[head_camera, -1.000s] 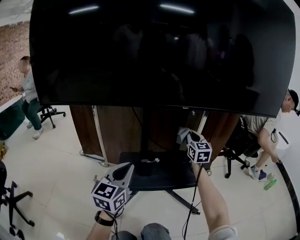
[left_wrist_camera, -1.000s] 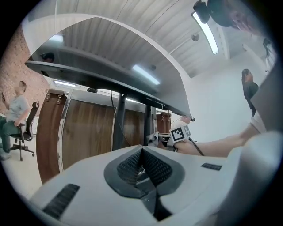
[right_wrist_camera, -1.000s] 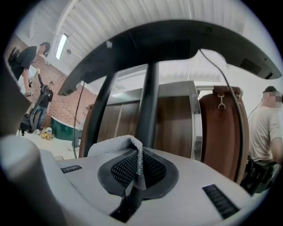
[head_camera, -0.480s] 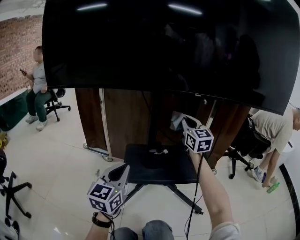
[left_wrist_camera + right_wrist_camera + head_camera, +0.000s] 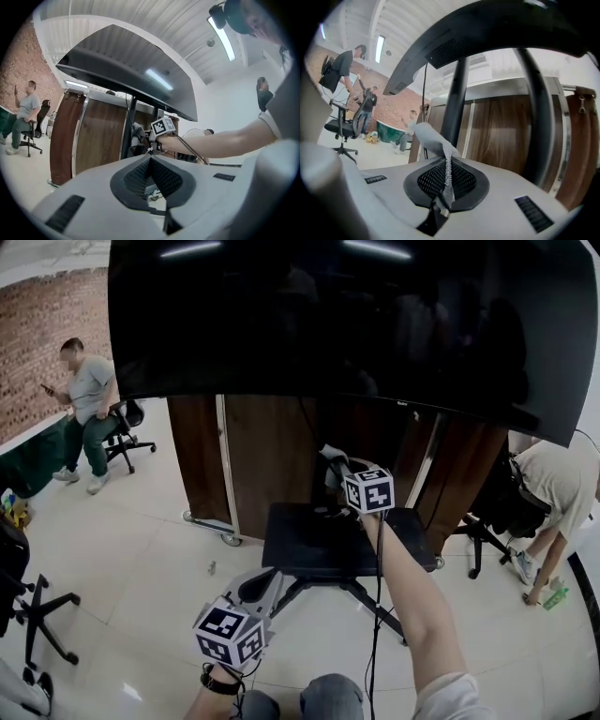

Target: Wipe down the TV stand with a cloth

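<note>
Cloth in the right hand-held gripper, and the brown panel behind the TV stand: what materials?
Cloth: grey textile, possibly microfibre; an open mesh weave shows along its pinched edge. Panel: wood or wood-look laminate, with vertical grain and a slight sheen.

- The TV (image 5: 356, 324) above my right claw (image 5: 334, 463) runs off the top edge of the head view.
- The cloth (image 5: 434, 137) is nipped in that claw. Its far end folds away past the tips, so I cannot tell its full shape.
- The stand's pole (image 5: 314, 427) is hidden behind that claw where it meets the base (image 5: 309, 545).
- A pale speck (image 5: 212, 567) on the floor, ahead and left of my left claw (image 5: 265, 579), is too small to tell.
- A bending person (image 5: 553, 493), well right of my right claw, is cut by the edge.
</note>
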`<state>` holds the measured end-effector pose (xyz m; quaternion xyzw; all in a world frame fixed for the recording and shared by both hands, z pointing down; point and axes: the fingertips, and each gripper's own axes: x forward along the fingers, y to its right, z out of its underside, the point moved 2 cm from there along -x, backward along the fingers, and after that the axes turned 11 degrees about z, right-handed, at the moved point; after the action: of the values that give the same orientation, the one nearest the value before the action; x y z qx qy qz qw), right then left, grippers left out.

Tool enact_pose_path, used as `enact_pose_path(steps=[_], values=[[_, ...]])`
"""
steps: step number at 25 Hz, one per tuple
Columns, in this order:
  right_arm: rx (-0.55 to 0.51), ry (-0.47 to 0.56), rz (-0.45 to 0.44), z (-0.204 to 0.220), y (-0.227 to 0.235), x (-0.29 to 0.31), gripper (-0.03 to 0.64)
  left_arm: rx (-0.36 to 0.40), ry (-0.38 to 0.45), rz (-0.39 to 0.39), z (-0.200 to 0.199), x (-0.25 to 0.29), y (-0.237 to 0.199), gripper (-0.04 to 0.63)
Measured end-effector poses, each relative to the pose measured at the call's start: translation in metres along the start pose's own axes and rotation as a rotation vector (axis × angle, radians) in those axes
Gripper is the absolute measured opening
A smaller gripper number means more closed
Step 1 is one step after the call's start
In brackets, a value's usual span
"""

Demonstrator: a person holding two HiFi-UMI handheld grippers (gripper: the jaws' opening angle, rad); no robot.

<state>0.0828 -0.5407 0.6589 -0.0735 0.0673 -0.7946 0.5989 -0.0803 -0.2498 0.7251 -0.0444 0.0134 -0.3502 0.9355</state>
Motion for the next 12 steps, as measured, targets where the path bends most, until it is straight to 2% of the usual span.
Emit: enact_pose_path(steps=[4, 5, 8, 10, 12], values=[[0.129, 0.062, 0.095, 0.028, 0.032, -0.075, 0.005, 0.016, -0.012, 0.026, 0.015, -0.032, 0.018, 0.032], [0.132, 0.067, 0.117, 0.037, 0.037, -0.098, 0.005, 0.010, -0.014, 0.035, 0.020, -0.038, 0.023, 0.032], [-0.008, -0.006, 0.089, 0.071, 0.011, -0.136, 0.005, -0.006, -0.015, 0.046, 0.033, -0.055, 0.031, 0.032], [-0.118, -0.060, 0.042, 0.090, -0.019, -0.135, 0.005, -0.015, -0.014, 0.039, 0.040, -0.064, 0.033, 0.032], [-0.175, -0.107, 0.027, 0.102, -0.030, -0.118, 0.005, -0.025, -0.013, 0.021, 0.044, -0.070, 0.032, 0.032]])
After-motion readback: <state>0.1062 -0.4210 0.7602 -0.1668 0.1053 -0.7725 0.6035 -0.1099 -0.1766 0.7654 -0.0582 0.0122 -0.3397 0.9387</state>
